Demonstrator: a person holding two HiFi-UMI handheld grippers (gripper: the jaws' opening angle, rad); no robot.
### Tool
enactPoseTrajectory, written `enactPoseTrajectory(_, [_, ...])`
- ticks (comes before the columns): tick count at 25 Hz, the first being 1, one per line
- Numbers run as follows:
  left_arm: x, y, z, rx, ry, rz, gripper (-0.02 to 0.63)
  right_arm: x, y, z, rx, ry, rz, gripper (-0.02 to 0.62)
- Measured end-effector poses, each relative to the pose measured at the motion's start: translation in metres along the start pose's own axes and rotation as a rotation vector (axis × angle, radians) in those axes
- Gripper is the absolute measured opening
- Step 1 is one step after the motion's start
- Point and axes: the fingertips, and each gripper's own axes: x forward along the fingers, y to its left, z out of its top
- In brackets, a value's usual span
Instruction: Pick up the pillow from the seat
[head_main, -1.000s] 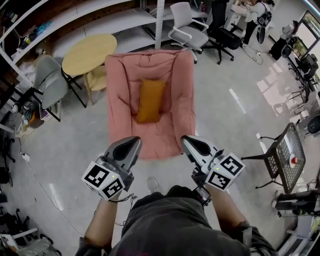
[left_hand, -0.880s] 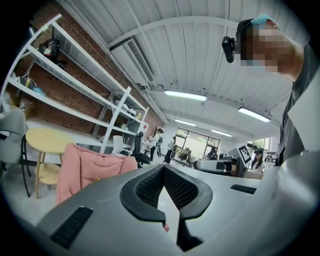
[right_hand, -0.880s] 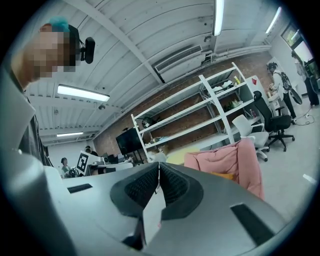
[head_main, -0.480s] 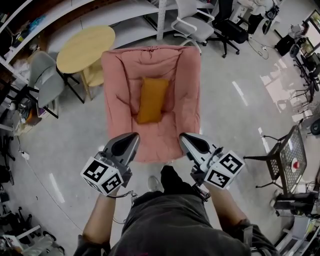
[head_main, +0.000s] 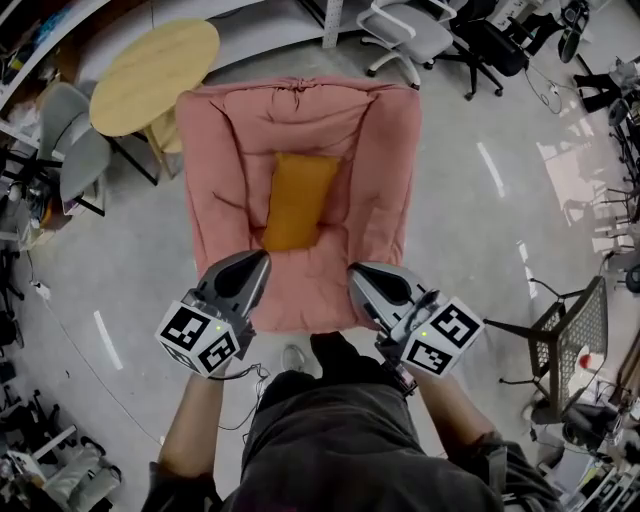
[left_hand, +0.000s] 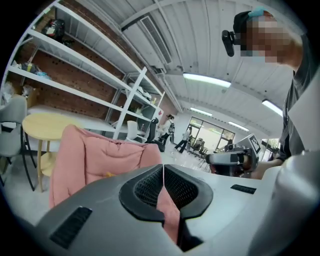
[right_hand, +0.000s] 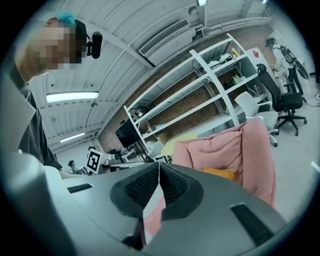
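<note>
An orange pillow (head_main: 296, 199) lies lengthwise in the middle of a pink padded seat (head_main: 230, 130). My left gripper (head_main: 255, 262) hangs over the seat's front left edge, short of the pillow, jaws shut and empty. On the other side my right gripper (head_main: 357, 275) is level with it at the front right edge, also shut with nothing in it. From the left gripper view the seat (left_hand: 100, 155) rises ahead and only a sliver of the pillow shows. The right gripper view catches the pillow (right_hand: 220, 173) against the seat (right_hand: 240, 150).
A round yellow table (head_main: 150, 72) and grey chairs (head_main: 75, 150) stand to the seat's left. White and black office chairs (head_main: 420, 30) are behind it. A black mesh chair (head_main: 560, 330) sits at the right. Metal shelving lines the back wall.
The person has stepped toward the seat, which now looks larger and nearer. Both grippers have come over its front edge, still shut, side by side.
</note>
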Motion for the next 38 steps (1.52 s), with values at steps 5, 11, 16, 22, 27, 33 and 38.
enactPoseTrajectory(5, [0.058, 0.052, -0.026, -0.019, 0.069, 0.037, 0.080, 0.022, -0.057, -0.009, 0.061, 0.035, 0.030, 0.015])
enactPoseTrajectory(11, [0.118, 0.124, -0.070, -0.017, 0.149, 0.073, 0.223, 0.042, -0.109, -0.031, 0.119, 0.081, 0.019, 0.015])
enactPoseTrajectory(16, [0.164, 0.202, -0.131, -0.041, 0.239, 0.084, 0.347, 0.057, -0.133, -0.048, 0.116, 0.110, 0.016, 0.015])
enactPoseTrajectory(22, [0.208, 0.252, -0.200, -0.061, 0.339, 0.008, 0.413, 0.067, -0.154, -0.082, 0.166, 0.142, -0.010, 0.015])
enactPoseTrajectory(27, [0.242, 0.261, -0.243, -0.109, 0.400, -0.107, 0.466, 0.080, -0.172, -0.114, 0.226, 0.180, -0.035, 0.015])
enactPoseTrajectory(33, [0.264, 0.239, -0.266, -0.178, 0.414, -0.249, 0.466, 0.079, -0.177, -0.133, 0.253, 0.196, -0.058, 0.015])
enactPoseTrajectory(38, [0.270, 0.231, -0.267, -0.202, 0.399, -0.290, 0.463, 0.082, -0.177, -0.136, 0.274, 0.202, -0.074, 0.015])
